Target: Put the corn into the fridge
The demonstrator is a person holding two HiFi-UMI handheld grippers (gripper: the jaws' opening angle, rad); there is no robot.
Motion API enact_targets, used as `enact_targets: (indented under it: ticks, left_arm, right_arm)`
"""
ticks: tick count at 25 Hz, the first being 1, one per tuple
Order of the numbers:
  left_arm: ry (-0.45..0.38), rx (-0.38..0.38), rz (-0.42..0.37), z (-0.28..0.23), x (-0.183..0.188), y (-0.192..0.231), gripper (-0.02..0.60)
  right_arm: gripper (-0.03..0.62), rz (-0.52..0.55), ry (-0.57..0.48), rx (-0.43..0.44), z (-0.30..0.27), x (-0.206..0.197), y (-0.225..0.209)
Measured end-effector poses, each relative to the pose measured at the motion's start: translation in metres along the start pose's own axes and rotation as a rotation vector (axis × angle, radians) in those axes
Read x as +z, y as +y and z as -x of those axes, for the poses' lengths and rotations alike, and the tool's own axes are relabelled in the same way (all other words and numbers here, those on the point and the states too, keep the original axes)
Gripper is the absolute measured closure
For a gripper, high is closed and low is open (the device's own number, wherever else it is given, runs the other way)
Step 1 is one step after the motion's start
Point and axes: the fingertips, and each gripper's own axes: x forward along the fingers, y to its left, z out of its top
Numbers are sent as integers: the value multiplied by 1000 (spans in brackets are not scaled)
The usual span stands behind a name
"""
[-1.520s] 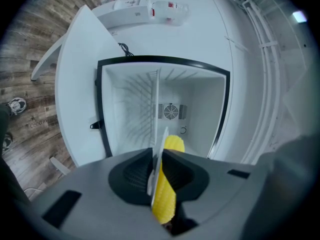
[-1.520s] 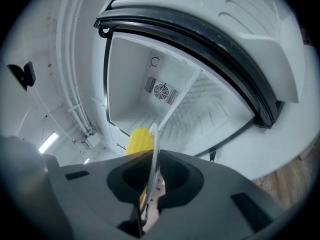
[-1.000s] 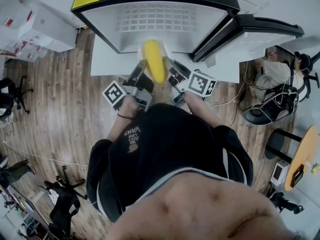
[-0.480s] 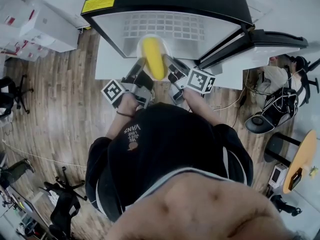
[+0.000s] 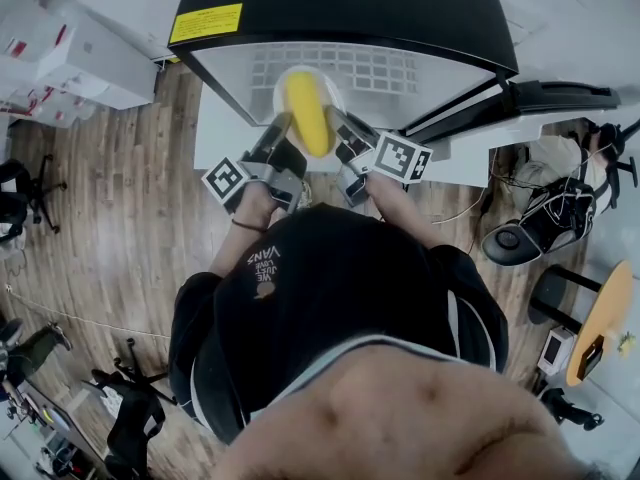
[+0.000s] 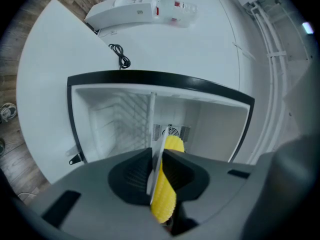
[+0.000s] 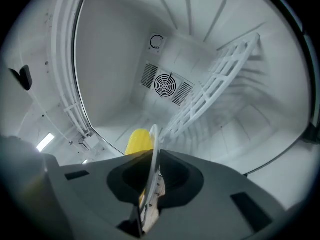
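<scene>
Corn [image 5: 307, 113]: one yellow cob, laid lengthwise on a white plate [image 5: 278, 98], shown in the upper centre of the head view at the mouth of the open fridge [image 5: 340, 13], with its far end over the white interior. Plate: carried clear of any surface between two claws and gripped at opposite edges of its rim. Left claw [image 5: 279, 133]: placed at the left of the plate; in the left gripper view both jaws are seen nearly together, pinched on the thin rim, which is seen edge-on between them, with the cob showing just right of the rim in the lower centre of that frame. Right claw [image 5: 341, 131]: placed at the right of the plate; in the right gripper view the jaws are likewise almost closed and clamped on the rim, with the tip of the cob visible left of it. Marker cubes: one is mounted behind each claw, left [image 5: 228, 183] and right [image 5: 402, 158]. Fridge: black top and frame, white cavity; the door [image 5: 545, 98] is swung open towards the right of the head view. Interior, as recorded in the right gripper view: a round fan grille [image 7: 165, 85] is set in the back wall at centre, and a white wire shelf [image 7: 215, 94] runs across the upper right. Surroundings: a wooden floor [image 5: 120, 218] fills the left of the head view, and a round orange worktop [image 5: 605, 308] is seen at its right edge.
</scene>
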Motion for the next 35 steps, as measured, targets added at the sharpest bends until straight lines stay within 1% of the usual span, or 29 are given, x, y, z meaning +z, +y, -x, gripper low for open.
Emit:
enact_targets:
  ticks: [11,21,25,29,35]
  left_arm:
    - [17,11,33,-13,14,0,535]
    - [36,4,106,-22,17,2,528]
    - [22,10,144,-26,19,7,526]
    - [-2,16,175,-25,19,9,526]
    - [-19,25,186,-30,19,9,525]
  right_arm:
    - [559,-24,-16,-14,-17,10,-5]
    - [559,-77,-31,-39,-21,15,-14]
    - [559,-84,-31,-34,-23,18,-17]
    - [558,-88,-35,-7,-24,20,-16]
    - [559,-92,-40,4,-25,25,-18]
